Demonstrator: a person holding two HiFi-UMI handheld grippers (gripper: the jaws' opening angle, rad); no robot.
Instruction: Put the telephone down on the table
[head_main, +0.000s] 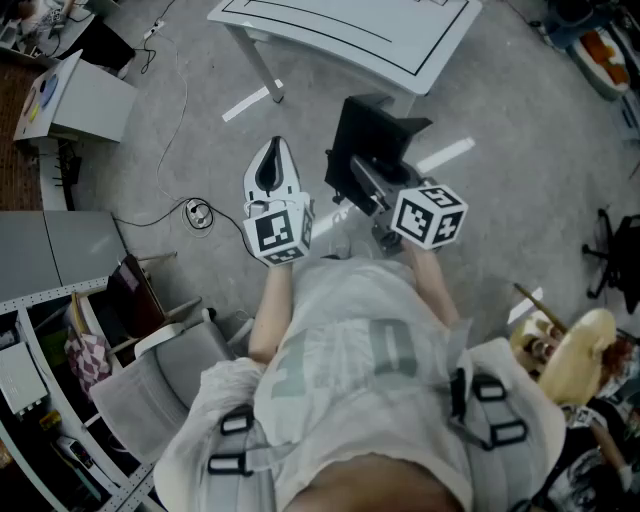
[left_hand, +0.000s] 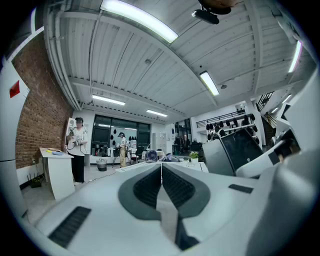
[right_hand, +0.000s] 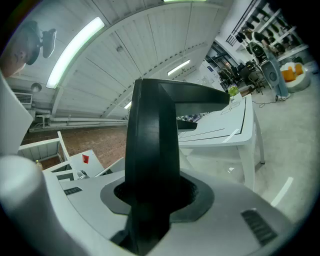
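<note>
A black telephone is held over the grey floor, short of the white table at the top of the head view. My right gripper is shut on it, and in the right gripper view the telephone stands up between the jaws of the right gripper and hides the gap. The table lies beyond it. My left gripper hangs to the left of the telephone, apart from it. Its white jaws are pressed together with nothing between them, as the left gripper view shows.
A grey chair stands at my lower left, beside shelving. A cable trails over the floor by a white cabinet. A black office chair is at the right edge. Two people stand far off.
</note>
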